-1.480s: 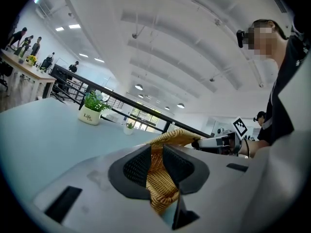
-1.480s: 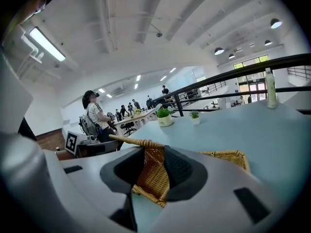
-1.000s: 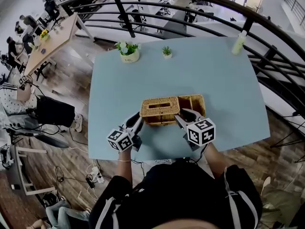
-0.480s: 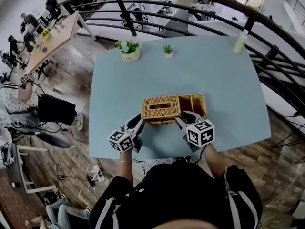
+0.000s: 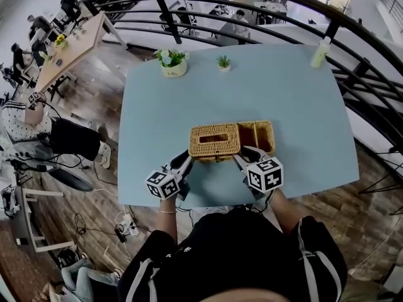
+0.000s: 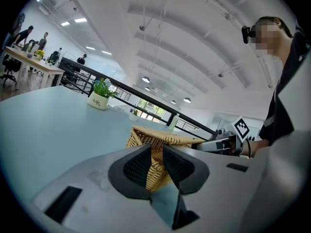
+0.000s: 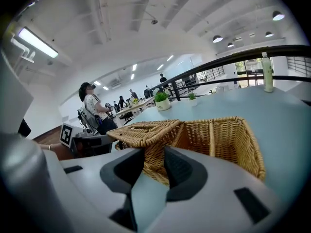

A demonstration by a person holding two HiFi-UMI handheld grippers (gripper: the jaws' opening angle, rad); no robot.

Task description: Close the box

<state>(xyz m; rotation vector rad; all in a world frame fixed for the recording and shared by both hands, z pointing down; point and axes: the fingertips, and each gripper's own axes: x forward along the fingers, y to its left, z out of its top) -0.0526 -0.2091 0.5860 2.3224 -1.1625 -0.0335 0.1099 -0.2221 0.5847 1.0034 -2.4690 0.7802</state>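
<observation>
Wicker box (image 5: 263,126) sits near the front edge of the blue table (image 5: 283,87), its lid (image 5: 214,140) over the left part. The left gripper (image 5: 187,161) pinches the near corner. The right gripper (image 5: 241,158) is narrow, perhaps only touching. Both sides should press down evenly. The tabletop is smooth, with an open office beyond.

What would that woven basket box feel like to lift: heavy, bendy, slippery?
The wicker box is probably light for its size: thin weave, open compartments look empty. Likely fairly stiff, since its walls stand straight. The rough weave should resist slipping.
</observation>
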